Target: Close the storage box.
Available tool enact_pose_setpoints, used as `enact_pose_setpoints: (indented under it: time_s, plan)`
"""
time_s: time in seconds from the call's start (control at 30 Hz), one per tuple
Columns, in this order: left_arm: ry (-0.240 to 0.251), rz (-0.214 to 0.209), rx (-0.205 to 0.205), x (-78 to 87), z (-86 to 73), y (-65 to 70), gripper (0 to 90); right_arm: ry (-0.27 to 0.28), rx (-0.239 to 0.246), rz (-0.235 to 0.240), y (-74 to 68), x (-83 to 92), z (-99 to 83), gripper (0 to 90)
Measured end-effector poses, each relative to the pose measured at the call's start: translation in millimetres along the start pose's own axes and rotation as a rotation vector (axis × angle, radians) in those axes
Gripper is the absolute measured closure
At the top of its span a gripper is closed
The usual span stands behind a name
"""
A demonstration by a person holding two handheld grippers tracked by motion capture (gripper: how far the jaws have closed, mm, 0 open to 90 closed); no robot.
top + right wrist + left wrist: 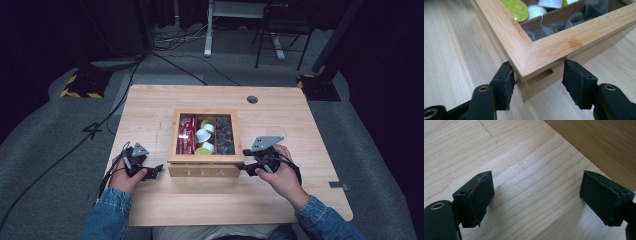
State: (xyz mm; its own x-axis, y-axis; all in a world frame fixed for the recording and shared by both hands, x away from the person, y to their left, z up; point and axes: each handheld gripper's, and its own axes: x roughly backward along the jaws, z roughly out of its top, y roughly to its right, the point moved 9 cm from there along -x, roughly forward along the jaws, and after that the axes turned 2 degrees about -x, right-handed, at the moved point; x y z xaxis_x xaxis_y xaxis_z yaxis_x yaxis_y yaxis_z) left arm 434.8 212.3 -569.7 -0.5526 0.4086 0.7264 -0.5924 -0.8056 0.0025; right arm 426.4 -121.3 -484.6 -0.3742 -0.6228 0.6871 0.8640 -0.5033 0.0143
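A bamboo tea box with a glass lid and "TEA" on its front stands mid-table. Inside are red packets, white and green capsules and dark tea bags. My right gripper is at the box's front right corner. In the right gripper view its jaws straddle the lid's corner, pads close beside it without a clear squeeze. My left gripper rests left of the box, jaws wide open over bare wood, with the box's side wall just beyond.
The wooden table has a cable hole at its back right. Bare tabletop lies on both sides of the box and in front of it. Cables and desk legs are on the floor behind.
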Motion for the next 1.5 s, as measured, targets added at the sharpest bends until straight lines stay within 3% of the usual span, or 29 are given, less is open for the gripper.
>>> enact_pose_setpoints:
  time_s: [0.23, 0.3, 0.53, 0.77, 0.9, 1.13, 1.27, 1.4, 1.5]
  plan:
    - [0.0, -0.001, -0.002, -0.7, 0.7, -0.2, 12.5, -0.04, 0.018, -0.014, -4.6, -2.3, -6.0, 37.9]
    - [-0.002, -0.001, -0.003, -0.8, 0.7, -0.4, 12.3, 0.012, 0.002, -0.022, -4.5, 1.6, 0.3, 31.5]
    - [-0.003, -0.001, -0.003, -0.8, 0.7, -0.4, 12.3, 0.033, -0.003, 0.021, -11.6, 4.5, 7.1, 26.8]
    - [-0.005, -0.006, -0.007, 0.8, -0.9, 0.0, 12.4, 0.106, -0.023, 0.054, -4.3, 15.0, 20.6, 17.9]
    - [-0.002, -0.006, -0.007, 1.2, -1.4, 0.2, 12.5, 0.136, -0.029, 0.045, 7.0, 31.1, 23.6, 15.8]
    - [-0.002, -0.011, -0.016, 3.3, -3.4, -0.5, 12.5, 0.134, -0.068, -0.033, 40.5, 61.3, 11.6, 15.9]
    - [-0.001, -0.022, -0.026, 4.0, -4.2, -3.5, 12.4, 0.129, -0.099, -0.073, 60.6, 78.7, -2.3, 16.4]
    - [-0.002, -0.019, -0.034, 5.2, -5.4, -8.0, 12.4, 0.107, -0.086, -0.102, 79.5, 93.3, -19.3, 17.7]
    - [-0.006, -0.023, -0.031, 5.1, -5.6, -7.7, 12.1, 0.1, -0.102, -0.134, 96.7, 103.2, -37.5, 20.0]
